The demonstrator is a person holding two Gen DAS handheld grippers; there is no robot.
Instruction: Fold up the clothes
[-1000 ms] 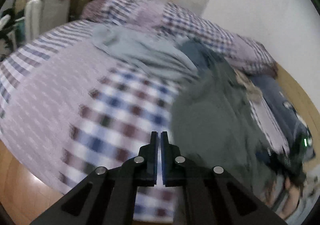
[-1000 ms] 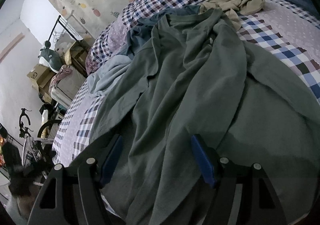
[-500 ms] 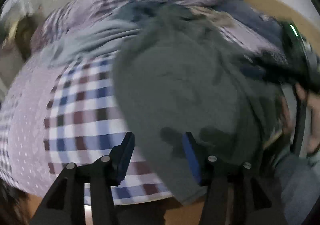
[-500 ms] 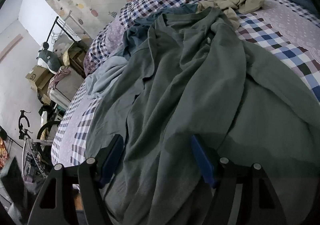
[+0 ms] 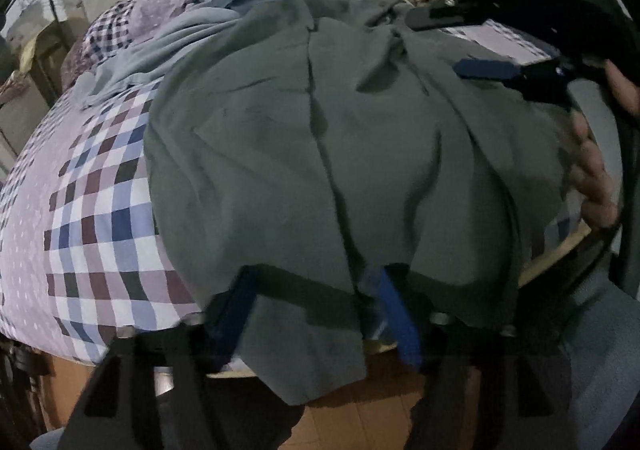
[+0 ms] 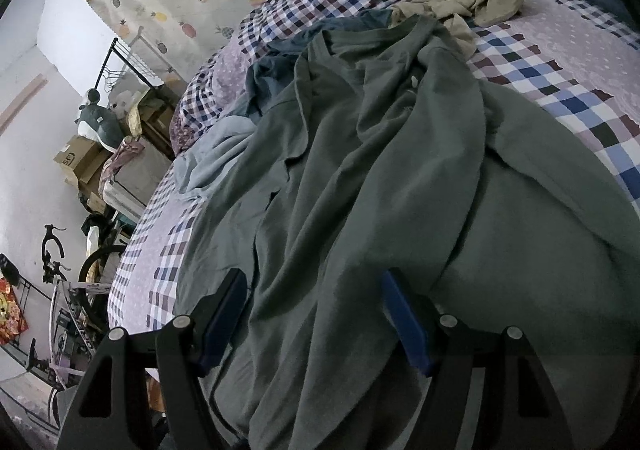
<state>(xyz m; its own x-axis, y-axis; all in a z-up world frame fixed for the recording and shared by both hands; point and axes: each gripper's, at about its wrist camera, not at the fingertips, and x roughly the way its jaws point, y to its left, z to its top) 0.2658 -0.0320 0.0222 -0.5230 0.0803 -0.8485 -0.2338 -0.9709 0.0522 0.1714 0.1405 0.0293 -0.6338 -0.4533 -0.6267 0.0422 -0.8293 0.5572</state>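
Observation:
A large grey-green garment [image 5: 320, 137] lies crumpled on the checked bedcover [image 5: 100, 209], its hem hanging over the bed's near edge. My left gripper [image 5: 316, 310] is open at that hem, and the cloth drapes over and between its blue-padded fingers [image 5: 396, 314]. My right gripper [image 6: 314, 314] is also open, low over the same garment [image 6: 360, 189], with folds of cloth between its fingers. In the left wrist view the right gripper [image 5: 434, 41] shows at the upper right, held by a hand [image 5: 596, 177].
A light blue garment [image 6: 212, 161], a dark blue one [image 6: 304, 45] and a beige one [image 6: 472, 5] lie further up the bed. Cardboard boxes [image 6: 80, 161] and a bicycle [image 6: 60, 262] stand left of the bed. Wooden floor [image 5: 360, 422] lies below the bed edge.
My left gripper went from shut to open and swung right from the bare bedcover to the garment's hem. The right gripper stayed open and barely moved.

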